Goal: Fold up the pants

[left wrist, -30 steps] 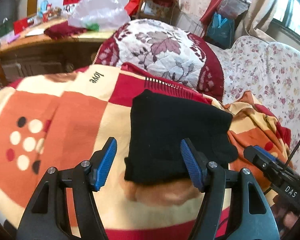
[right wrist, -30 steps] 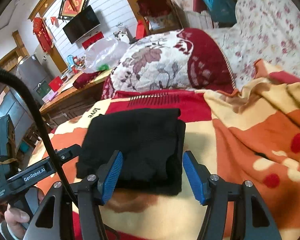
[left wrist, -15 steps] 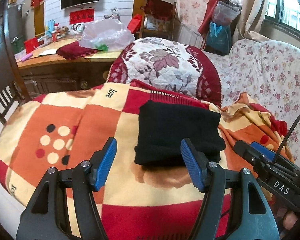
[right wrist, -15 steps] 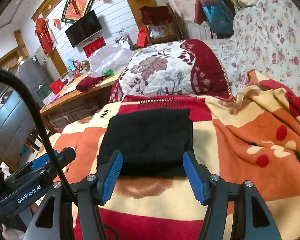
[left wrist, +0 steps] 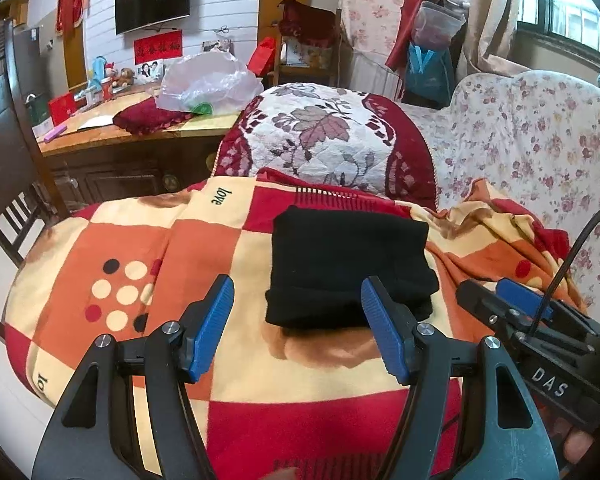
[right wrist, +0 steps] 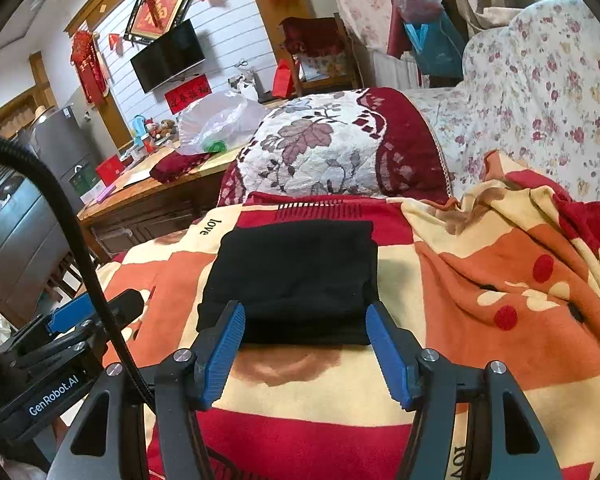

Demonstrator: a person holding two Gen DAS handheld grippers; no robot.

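Note:
The black pants (left wrist: pixel 348 268) lie folded into a compact rectangle on a checked red, orange and cream blanket (left wrist: pixel 139 264). My left gripper (left wrist: pixel 297 316) hovers open above the blanket, in front of the bundle's near left corner, with nothing between its blue pads. In the right wrist view the same pants (right wrist: pixel 295 276) lie just beyond my right gripper (right wrist: pixel 306 334), also open and empty, raised clear of the cloth. Each gripper shows at the edge of the other's view: the right gripper (left wrist: pixel 520 312) low on the right, the left gripper (right wrist: pixel 83 316) low on the left.
A quilted maroon and white cushion (left wrist: pixel 324 140) rises behind the pants. A floral-covered sofa (left wrist: pixel 540 152) runs along the right. A wooden desk (left wrist: pixel 131 140) with a plastic bag (left wrist: pixel 207 80) and clutter stands at the back left, a dark chair (left wrist: pixel 15 152) at far left.
Both grippers have pulled back and risen away from the folded pants, so the bundle looks smaller and farther off. The pants have stayed where they were. Both sets of jaws kept their width.

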